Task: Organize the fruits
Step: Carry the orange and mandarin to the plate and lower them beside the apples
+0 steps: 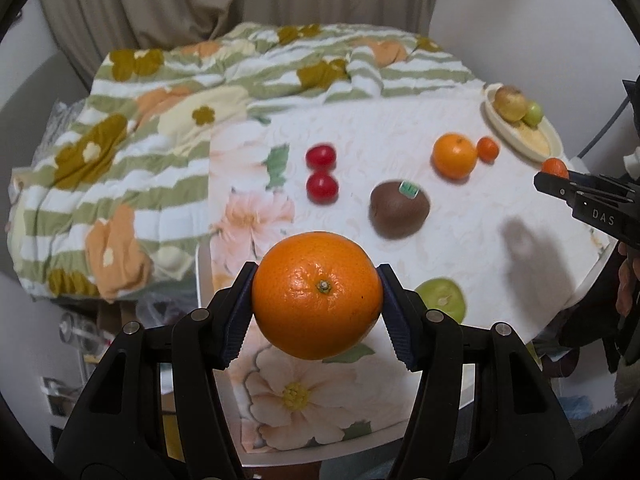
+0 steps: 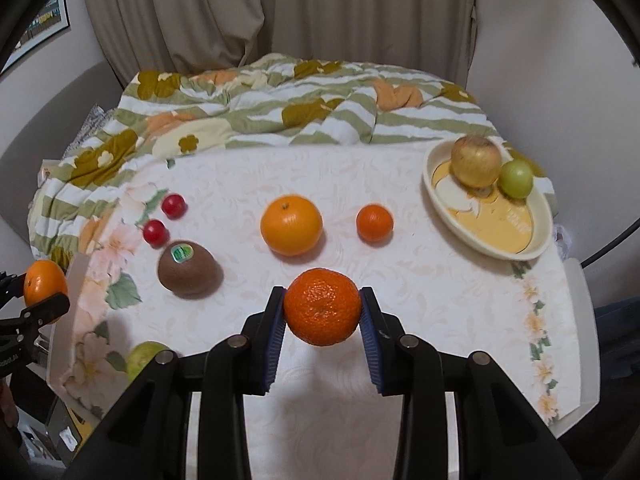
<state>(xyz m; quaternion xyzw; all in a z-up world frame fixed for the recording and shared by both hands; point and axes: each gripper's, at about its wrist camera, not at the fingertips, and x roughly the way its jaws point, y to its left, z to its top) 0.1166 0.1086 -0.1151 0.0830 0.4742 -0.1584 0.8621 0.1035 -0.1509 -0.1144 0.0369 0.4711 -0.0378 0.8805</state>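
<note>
My left gripper [image 1: 317,300] is shut on a large orange [image 1: 317,294], held above the table's near left edge. My right gripper [image 2: 322,308] is shut on a small mandarin [image 2: 322,306] above the table's front. On the floral tablecloth lie another orange [image 2: 291,225], a small mandarin [image 2: 374,223], a brown kiwi [image 2: 189,268] with a green sticker, two red cherry tomatoes [image 2: 173,205] [image 2: 155,231] and a green fruit [image 2: 142,358] near the front left. A cream oval dish [image 2: 536,236] at the right holds a yellowish apple [image 2: 476,161] and a small green fruit [image 2: 516,179].
A striped flowered blanket [image 2: 280,120] lies bunched behind the table. Curtains [image 2: 280,20] hang behind it. The table's left edge [image 1: 202,264] drops to cluttered floor items. The right gripper shows at the right edge of the left wrist view [image 1: 560,186].
</note>
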